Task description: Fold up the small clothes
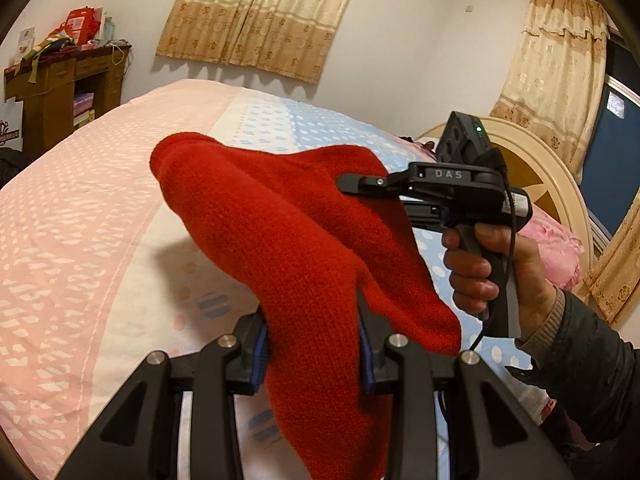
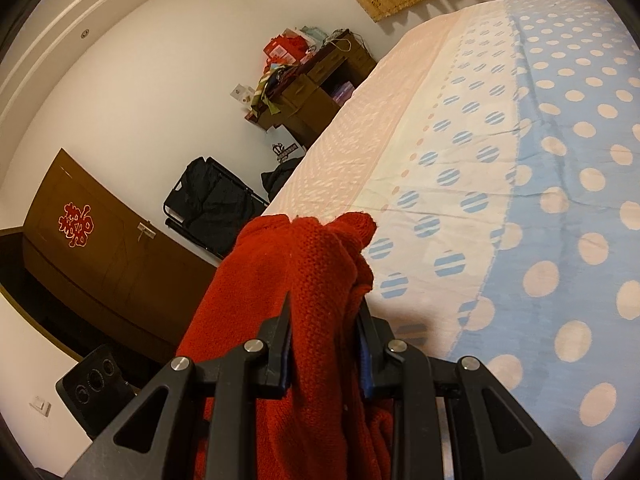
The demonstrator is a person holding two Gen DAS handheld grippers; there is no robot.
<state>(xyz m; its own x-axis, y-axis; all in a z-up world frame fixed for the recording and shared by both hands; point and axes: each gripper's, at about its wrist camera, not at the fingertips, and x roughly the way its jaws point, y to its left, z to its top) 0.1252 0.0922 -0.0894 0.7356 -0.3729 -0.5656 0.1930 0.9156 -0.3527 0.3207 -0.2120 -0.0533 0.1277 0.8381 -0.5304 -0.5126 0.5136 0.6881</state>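
Note:
A red knitted garment point(image 1: 280, 224) hangs in the air above the bed, stretched between my two grippers. My left gripper point(image 1: 314, 344) is shut on one end of it, the cloth bunched between the blue pads. My right gripper point(image 1: 348, 186) shows in the left wrist view at the right, held by a hand, shut on the garment's other edge. In the right wrist view the right gripper point(image 2: 326, 344) is shut on the red garment point(image 2: 296, 280), which drapes over and below the fingers.
The bed point(image 1: 80, 208) below has a pink, white and blue dotted cover point(image 2: 540, 200). A round headboard point(image 1: 532, 168) and pink pillow point(image 1: 556, 244) lie at the right. A brown cluttered desk point(image 1: 60, 80), a dark chair point(image 2: 208, 204) and a brown door point(image 2: 100, 248) stand by the walls.

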